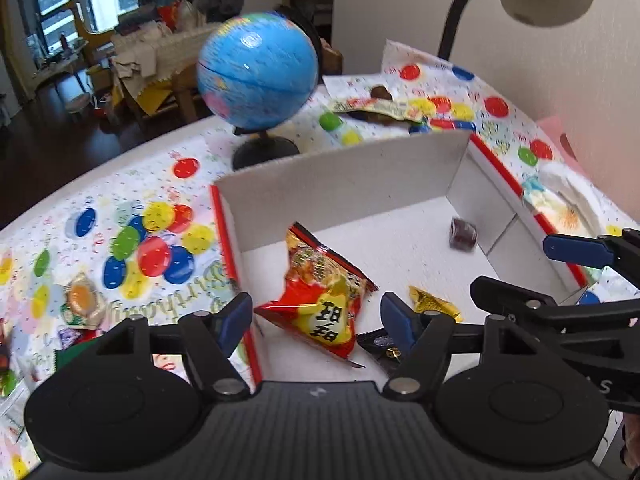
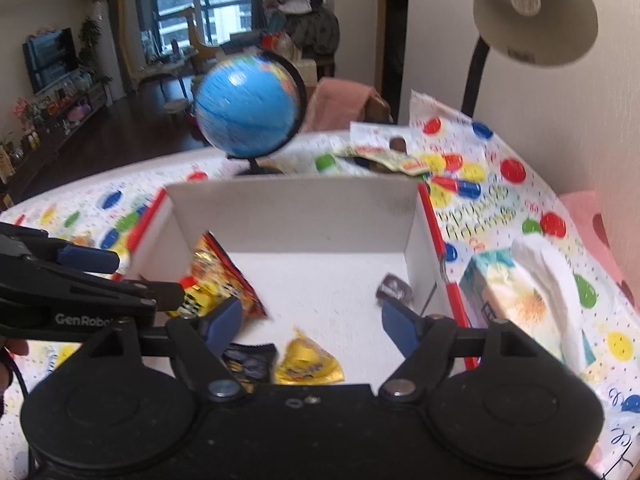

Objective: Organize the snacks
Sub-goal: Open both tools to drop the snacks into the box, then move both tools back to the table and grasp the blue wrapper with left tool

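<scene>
Around our white cardboard box (image 1: 344,176) stand a globe (image 1: 258,70), desk lamp (image 2: 534,12) and tissue pack (image 2: 528,292). Our left gripper (image 1: 316,316) gapes above the red snack packet (image 1: 320,300); our right gripper (image 2: 310,320), also spread wide, hangs over the yellow candy (image 2: 308,364), touching nothing.

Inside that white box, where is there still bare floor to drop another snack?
The box floor is bare across its middle and back, between the red snack bag by the left wall and the small dark candy near the right wall. The near edge is crowded: yellow packet and black packet lie side by side.
</scene>
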Motion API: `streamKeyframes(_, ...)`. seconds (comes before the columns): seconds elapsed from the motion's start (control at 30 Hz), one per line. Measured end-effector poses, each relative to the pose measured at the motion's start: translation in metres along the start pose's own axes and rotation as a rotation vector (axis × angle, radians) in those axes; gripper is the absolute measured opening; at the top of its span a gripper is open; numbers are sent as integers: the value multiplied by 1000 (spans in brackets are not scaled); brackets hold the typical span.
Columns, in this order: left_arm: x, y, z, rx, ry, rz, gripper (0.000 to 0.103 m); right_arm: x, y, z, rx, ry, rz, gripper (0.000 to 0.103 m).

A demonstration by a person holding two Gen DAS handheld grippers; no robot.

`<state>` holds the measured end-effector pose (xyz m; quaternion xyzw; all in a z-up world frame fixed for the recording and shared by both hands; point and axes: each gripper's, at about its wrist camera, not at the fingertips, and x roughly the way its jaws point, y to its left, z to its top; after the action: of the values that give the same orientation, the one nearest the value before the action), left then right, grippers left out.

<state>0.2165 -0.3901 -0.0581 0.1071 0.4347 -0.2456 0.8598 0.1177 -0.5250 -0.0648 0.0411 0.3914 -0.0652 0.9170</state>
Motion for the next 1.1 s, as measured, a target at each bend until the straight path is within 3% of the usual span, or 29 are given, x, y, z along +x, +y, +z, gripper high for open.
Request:
streamKeyframes(0.3, -56, 24, -6, -64, -95, 40, 80, -41, 28, 11, -26, -89, 56, 88)
streamKeyframes(0.67, -121, 67, -32, -148, -190, 97, 81, -76, 77, 19, -86, -161, 150, 100)
streamKeyframes(1.1, -177, 144, -85, -281, -231, 203, 81, -86, 163, 19, -181, -183, 260, 103)
